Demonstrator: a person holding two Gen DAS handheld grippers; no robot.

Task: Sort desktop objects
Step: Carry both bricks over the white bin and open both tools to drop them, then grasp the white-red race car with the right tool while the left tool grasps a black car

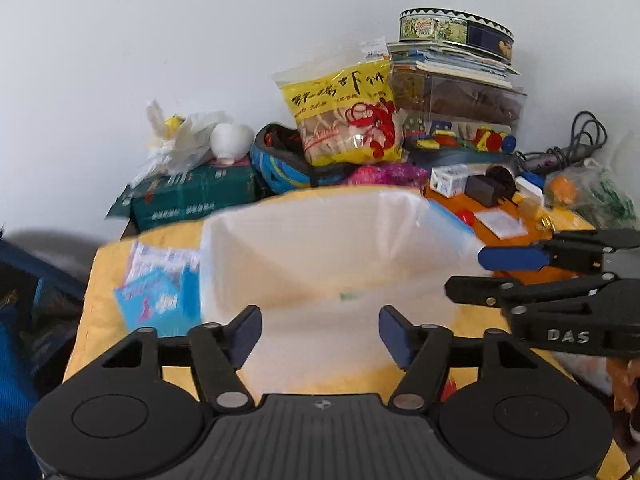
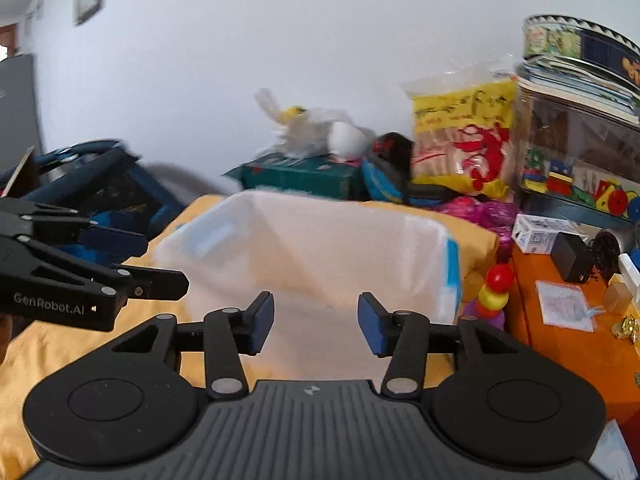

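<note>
Two hand-held tools hover over a cluttered surface (image 2: 48, 360) draped in yellow cloth, with the sorting apparently barely begun. The left tool (image 1: 320, 334) and the right tool (image 2: 316, 322) both stand with fingers spread wide and nothing between them. Directly ahead of both sits one white plastic bin (image 1: 340, 240), which looks empty apart from a small greenish speck near its front wall; blur makes its floor hard to read.

Nearly everything appears still unsorted. To the right of the bin, on one orange mat (image 2: 560, 344), lie one black power adapter (image 2: 572, 262), one small white box (image 2: 536, 234), one small mesh pouch (image 2: 564, 306) and a few tiny pieces too small to name. One stack of coloured rings (image 2: 494, 292) stands between bin and mat. To the left of the bin lie light blue packets (image 1: 156, 296), perhaps two. Along the wall stand one yellow snack bag (image 1: 348, 112), one round tin (image 1: 452, 32) atop a clear box of toys, and one green carton (image 1: 192, 196).
</note>
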